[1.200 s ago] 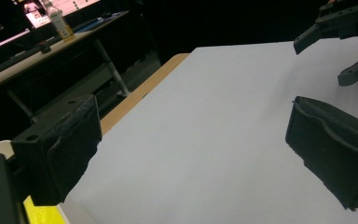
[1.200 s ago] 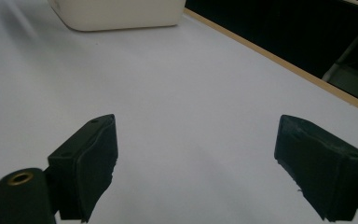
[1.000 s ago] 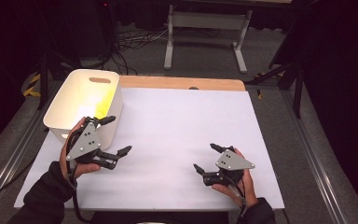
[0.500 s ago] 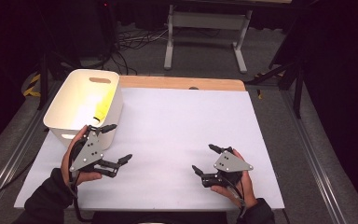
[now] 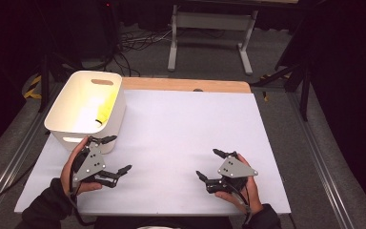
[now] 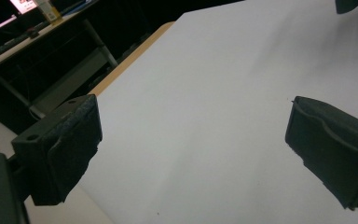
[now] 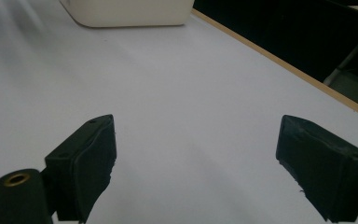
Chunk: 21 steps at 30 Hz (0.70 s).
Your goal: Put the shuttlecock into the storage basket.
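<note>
Both matte black, blocky-padded grippers, left gripper (image 5: 116, 153) and right gripper (image 5: 209, 163), gape wide and empty over the smooth white table sheet (image 5: 171, 138), the glossy rounded white bin (image 5: 64, 126) just beyond the left's fingertips.

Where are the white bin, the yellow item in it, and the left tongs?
white bin (image 5: 117, 112), high view, on its right wall.
yellow item (image 5: 106, 109), high view, on its middle, inside the bin.
left tongs (image 5: 114, 154), high view, midway between the open tips.
</note>
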Motion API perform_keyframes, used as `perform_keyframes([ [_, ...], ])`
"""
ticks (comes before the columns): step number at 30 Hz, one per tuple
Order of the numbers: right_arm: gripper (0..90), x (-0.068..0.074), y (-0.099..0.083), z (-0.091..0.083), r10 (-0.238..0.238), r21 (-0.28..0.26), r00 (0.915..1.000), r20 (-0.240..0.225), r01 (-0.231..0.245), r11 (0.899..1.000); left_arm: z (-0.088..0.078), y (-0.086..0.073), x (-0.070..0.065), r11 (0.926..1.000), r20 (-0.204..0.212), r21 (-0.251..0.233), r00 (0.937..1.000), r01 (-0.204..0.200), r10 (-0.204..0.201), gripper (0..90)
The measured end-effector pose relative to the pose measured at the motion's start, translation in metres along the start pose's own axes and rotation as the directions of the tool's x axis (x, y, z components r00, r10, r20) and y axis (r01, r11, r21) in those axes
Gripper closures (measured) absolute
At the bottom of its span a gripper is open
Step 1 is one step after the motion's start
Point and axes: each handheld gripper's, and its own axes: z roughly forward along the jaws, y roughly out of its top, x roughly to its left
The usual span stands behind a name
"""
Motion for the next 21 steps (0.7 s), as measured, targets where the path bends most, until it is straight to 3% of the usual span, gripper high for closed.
perform_keyframes([
  [12,12.3,0.002,-0.003,-0.005,-0.001,-0.005,1.0,0.007,0.001,1.0,-0.011,-0.037,-0.002,0.9962,-0.036,0.035,0.9962,0.08,-0.079,4.6],
  [17,11.3,0.002,-0.006,-0.008,0.0,-0.003,0.9998,0.019,0.001,1.0,-0.019,-0.054,-0.002,0.9883,-0.054,0.038,0.9878,0.148,-0.146,4.0],
  [21,10.3,0.003,-0.008,-0.009,0.003,-0.005,0.9998,0.021,-0.003,1.0,-0.025,-0.065,-0.003,0.9784,-0.04,0.042,0.9788,0.202,-0.201,3.8],
])
